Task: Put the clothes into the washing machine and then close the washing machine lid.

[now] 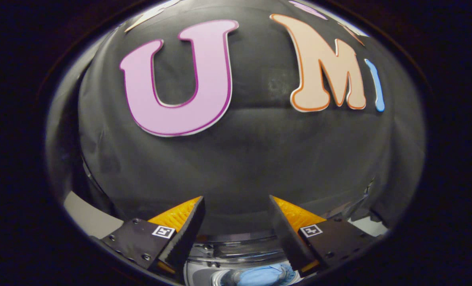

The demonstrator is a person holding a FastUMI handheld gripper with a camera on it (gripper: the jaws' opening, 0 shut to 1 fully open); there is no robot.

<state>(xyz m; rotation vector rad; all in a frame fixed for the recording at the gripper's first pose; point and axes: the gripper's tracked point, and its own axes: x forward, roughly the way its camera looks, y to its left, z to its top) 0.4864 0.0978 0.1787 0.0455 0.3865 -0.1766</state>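
My gripper [236, 204] is open, its two fingers spread wide with nothing between them, and it faces the black booth wall. Low between the fingers shows the rim of the washing machine opening [236, 248], a curved grey and clear ring. Inside the drum, below the rim, lies a piece of blue clothing [262, 275]. The gripper stands above and apart from the machine. The lid's position cannot be told from here.
The black cloth wall [236, 159] rises close ahead of the fingers. A pale surface [87, 216] shows beyond the left finger and another pale patch [369, 225] beyond the right finger.
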